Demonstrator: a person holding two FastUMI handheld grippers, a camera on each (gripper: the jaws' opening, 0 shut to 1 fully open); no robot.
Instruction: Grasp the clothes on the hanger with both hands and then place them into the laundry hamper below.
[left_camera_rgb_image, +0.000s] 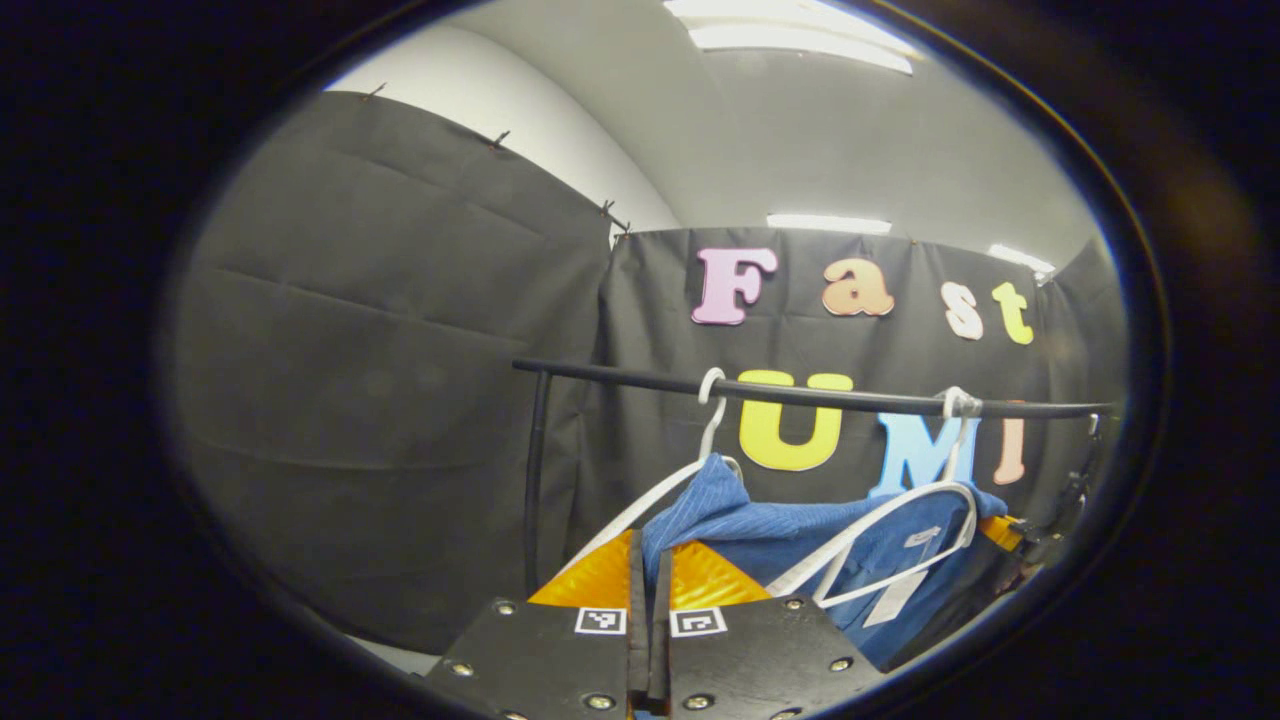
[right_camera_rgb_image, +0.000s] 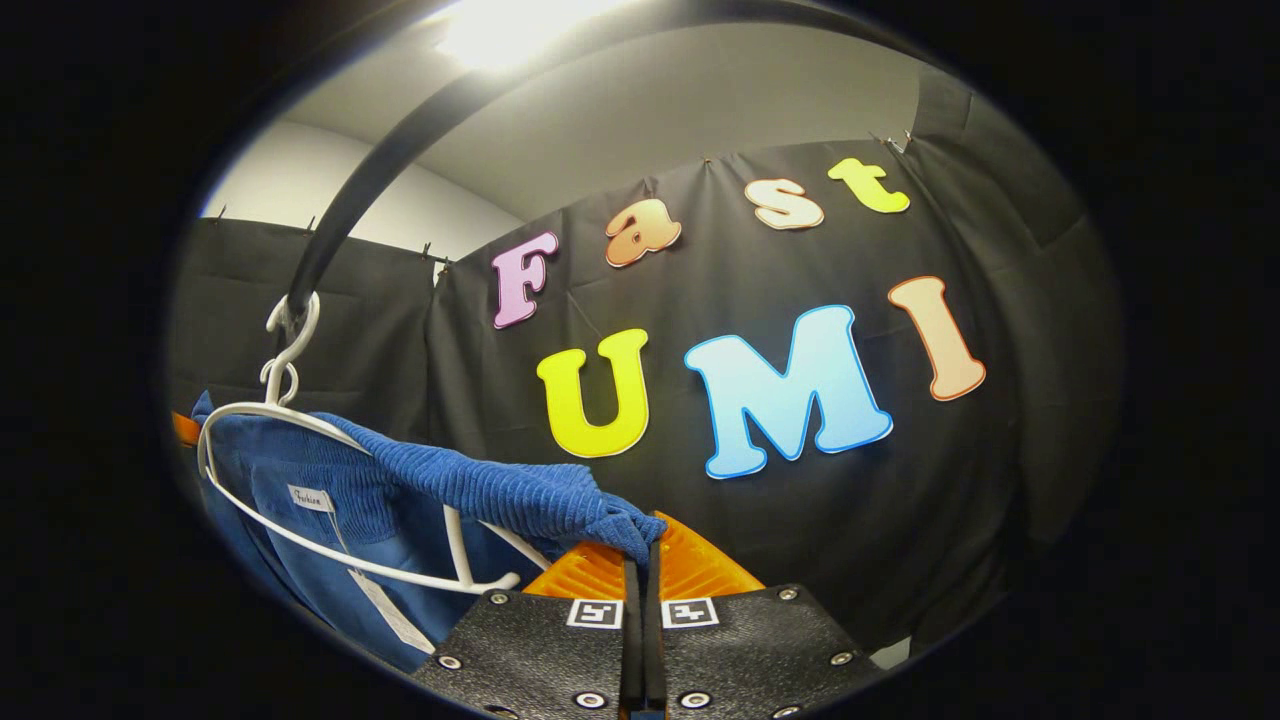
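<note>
A blue ribbed garment (left_camera_rgb_image: 790, 545) hangs between two white hangers (left_camera_rgb_image: 880, 530) on a black rail (left_camera_rgb_image: 800, 395). My left gripper (left_camera_rgb_image: 650, 560) is shut on the garment's near shoulder, the cloth rising in a peak just above its fingers. In the right gripper view the same blue garment (right_camera_rgb_image: 480, 490) stretches from a white hanger (right_camera_rgb_image: 290, 420) at the left to my right gripper (right_camera_rgb_image: 645, 550), which is shut on a pinched fold of its edge. A white tag (right_camera_rgb_image: 310, 497) shows inside the collar.
The black rail (right_camera_rgb_image: 340, 210) curves overhead in the right gripper view, its upright post (left_camera_rgb_image: 535, 480) standing left of the garment in the left gripper view. Black cloth walls close in all around. A second hanger hook (left_camera_rgb_image: 712, 385) sits on the rail.
</note>
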